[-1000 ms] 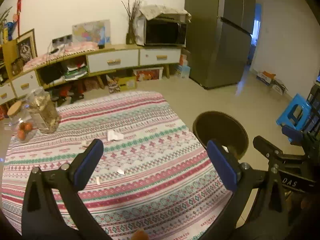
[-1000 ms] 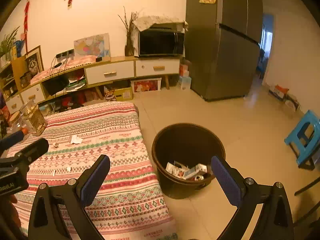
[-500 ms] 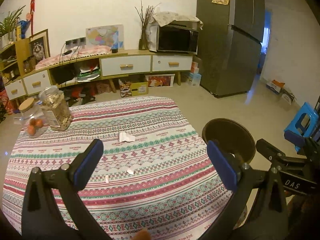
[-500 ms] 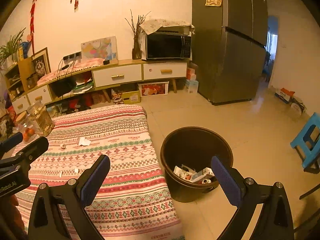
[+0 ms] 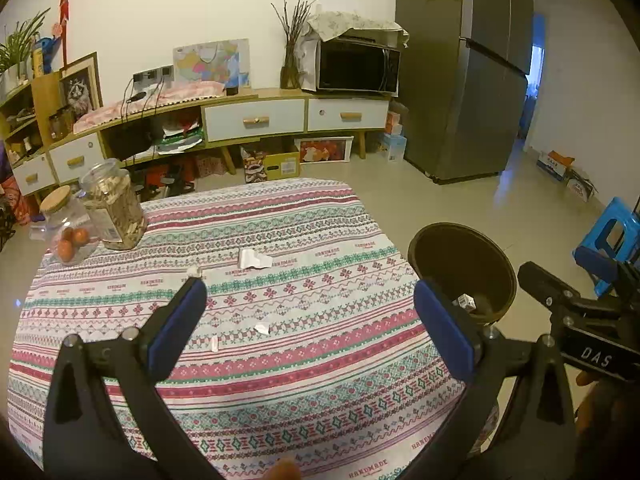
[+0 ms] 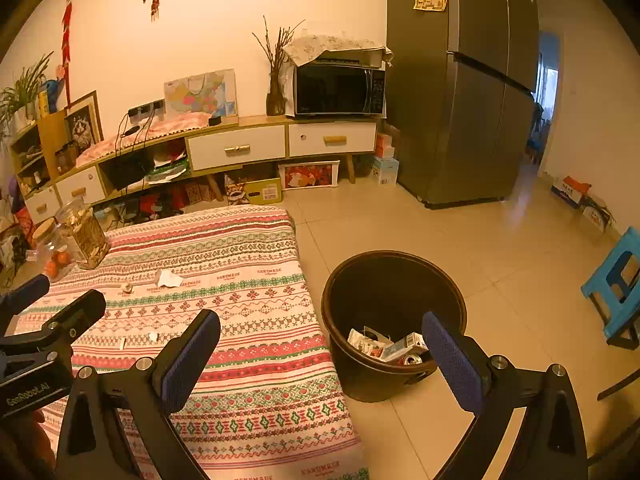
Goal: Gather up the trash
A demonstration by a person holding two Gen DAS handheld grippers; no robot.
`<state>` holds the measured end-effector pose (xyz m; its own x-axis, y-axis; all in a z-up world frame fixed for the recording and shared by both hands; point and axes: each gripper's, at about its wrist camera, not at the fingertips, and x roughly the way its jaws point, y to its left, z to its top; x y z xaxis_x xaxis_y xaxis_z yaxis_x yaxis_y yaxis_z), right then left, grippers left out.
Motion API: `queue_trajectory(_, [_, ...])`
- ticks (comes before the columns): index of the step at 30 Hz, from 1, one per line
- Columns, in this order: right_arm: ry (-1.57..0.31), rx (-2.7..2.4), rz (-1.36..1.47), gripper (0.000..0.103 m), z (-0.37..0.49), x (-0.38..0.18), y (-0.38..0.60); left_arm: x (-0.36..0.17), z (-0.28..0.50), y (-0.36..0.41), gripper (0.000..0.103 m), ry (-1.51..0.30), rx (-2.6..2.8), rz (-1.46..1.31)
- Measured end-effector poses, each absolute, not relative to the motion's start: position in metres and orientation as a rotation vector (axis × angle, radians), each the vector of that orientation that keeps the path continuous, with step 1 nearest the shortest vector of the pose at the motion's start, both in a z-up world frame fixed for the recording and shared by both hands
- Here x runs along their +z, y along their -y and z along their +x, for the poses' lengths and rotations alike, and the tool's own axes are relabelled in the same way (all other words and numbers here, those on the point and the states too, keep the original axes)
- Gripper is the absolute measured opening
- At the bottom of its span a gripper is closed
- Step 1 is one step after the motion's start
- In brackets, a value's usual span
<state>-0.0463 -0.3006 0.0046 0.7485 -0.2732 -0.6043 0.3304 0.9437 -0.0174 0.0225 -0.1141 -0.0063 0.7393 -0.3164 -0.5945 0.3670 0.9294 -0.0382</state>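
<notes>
On the striped tablecloth (image 5: 280,360) that says "HANDMADE" lie torn paper bits (image 5: 253,258). Both the left gripper (image 5: 310,320), marked "GenRobot.AI", and the right gripper (image 6: 320,354), marked "DAS", are wide apart and hold nothing. Beside the table stands a brown bin (image 6: 394,320) with trash inside.

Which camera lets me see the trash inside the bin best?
The right wrist view. It looks down into the trash bin, so the boxes and can at the bottom show clearly. In the left wrist view the left gripper's finger covers part of the bin, and only one small box shows.
</notes>
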Motion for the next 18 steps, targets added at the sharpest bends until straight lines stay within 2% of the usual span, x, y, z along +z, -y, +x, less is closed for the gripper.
queue_trajectory(18, [-0.645, -0.323, 0.088, 0.102, -0.0459, 0.0038, 0.2991, -0.0062, 0.019, 0.1137, 0.103, -0.637, -0.372, 0.076])
